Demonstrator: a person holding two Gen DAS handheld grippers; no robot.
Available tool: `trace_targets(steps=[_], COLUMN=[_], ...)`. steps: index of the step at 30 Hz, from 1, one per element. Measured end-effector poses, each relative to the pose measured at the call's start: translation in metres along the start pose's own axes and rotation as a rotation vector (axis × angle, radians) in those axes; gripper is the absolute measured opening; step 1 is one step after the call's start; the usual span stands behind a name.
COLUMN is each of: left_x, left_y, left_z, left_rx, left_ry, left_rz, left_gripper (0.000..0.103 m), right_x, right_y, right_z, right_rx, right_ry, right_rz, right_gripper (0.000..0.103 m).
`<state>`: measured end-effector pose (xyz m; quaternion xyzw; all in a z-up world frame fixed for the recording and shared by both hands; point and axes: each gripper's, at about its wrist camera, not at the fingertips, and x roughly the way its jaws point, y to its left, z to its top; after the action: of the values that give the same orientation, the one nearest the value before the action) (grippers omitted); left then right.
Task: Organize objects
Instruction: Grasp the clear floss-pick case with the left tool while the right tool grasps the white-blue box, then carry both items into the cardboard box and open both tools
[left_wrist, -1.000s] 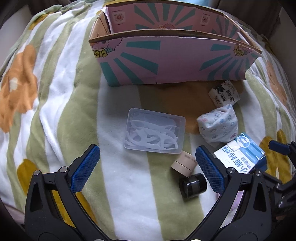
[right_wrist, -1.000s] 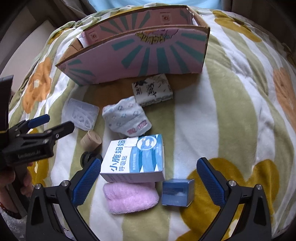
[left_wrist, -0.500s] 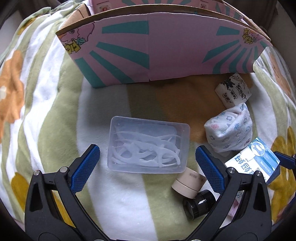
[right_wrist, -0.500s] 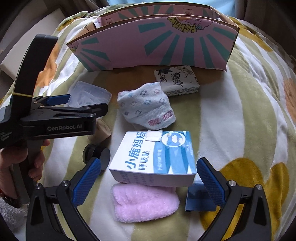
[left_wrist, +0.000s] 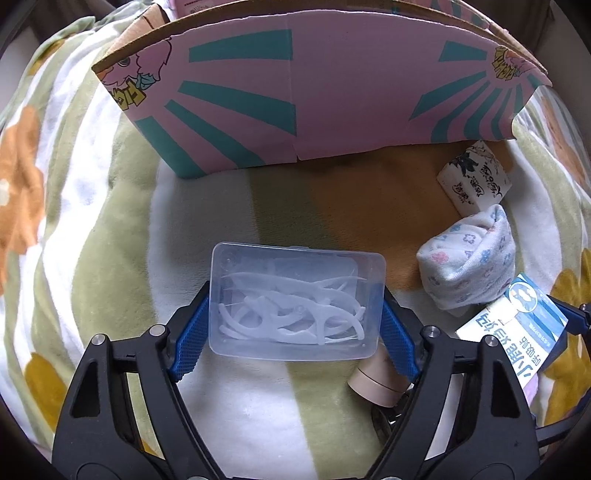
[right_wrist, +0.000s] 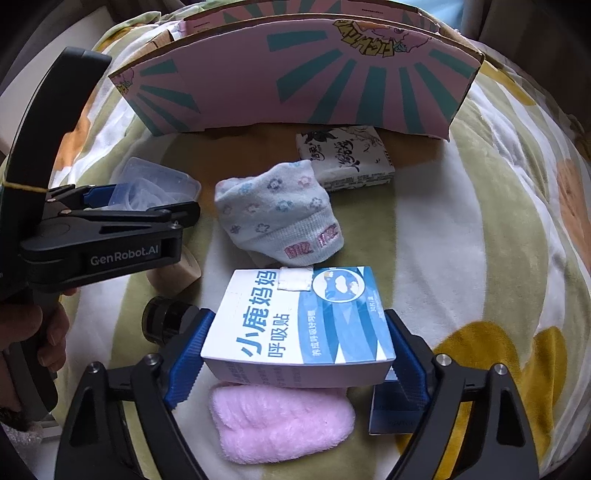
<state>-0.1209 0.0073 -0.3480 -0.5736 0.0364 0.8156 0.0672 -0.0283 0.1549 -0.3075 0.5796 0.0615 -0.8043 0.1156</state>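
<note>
Both tools closed since | left tool (left_wrist: 295, 326) grips floss case (left_wrist: 295, 301) | right tool (right_wrist: 297, 363) grips blue box (right_wrist: 301, 319) (striped blanket (left_wrist: 92, 240))

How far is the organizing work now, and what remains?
Nothing can be seen put away yet; the pink box's inside is hidden. In hand: the left gripper clamps the clear floss-pick case, and the right gripper clamps the blue carton. Left on the blanket: sock, tissue pack, pink cloth, tape roll.

Soft, even daylight fills both views, with faint shadows and no harsh glare. Focus is sharp at the centre; fisheye distortion bends the edges, and the corners fall to black vignette.
</note>
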Motion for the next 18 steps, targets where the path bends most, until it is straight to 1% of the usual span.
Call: trace_targets(steps=[5, 12, 17, 18], left_x=[-0.009, -0.034, -0.057, -0.062], left_y=[0.002, 0.009, 0.013, 0.012], left_z=[0.010, 0.030, 0.044, 0.032], left_rx=[-0.009, -0.044, -0.071, -0.076], left_ry=[-0.006, -0.026, -0.044, -0.049], left_rz=[-0.015, -0.031, -0.037, -0.038], left_gripper=[0.079, 0.079, 0.079, 0.079], right_x=[-0.004, -0.017, -0.040, -0.045], right_y=[-0.002, -0.004, -0.007, -0.008], right_z=[0.003, 0.012, 0.012, 0.016], right_rx=[0.003, 0.007, 0.018, 0.021], right_ry=[0.001, -0.008, -0.021, -0.024], right_rz=[0.004, 0.013, 0.022, 0.021], right_gripper=[0.085, 0.085, 0.085, 0.085])
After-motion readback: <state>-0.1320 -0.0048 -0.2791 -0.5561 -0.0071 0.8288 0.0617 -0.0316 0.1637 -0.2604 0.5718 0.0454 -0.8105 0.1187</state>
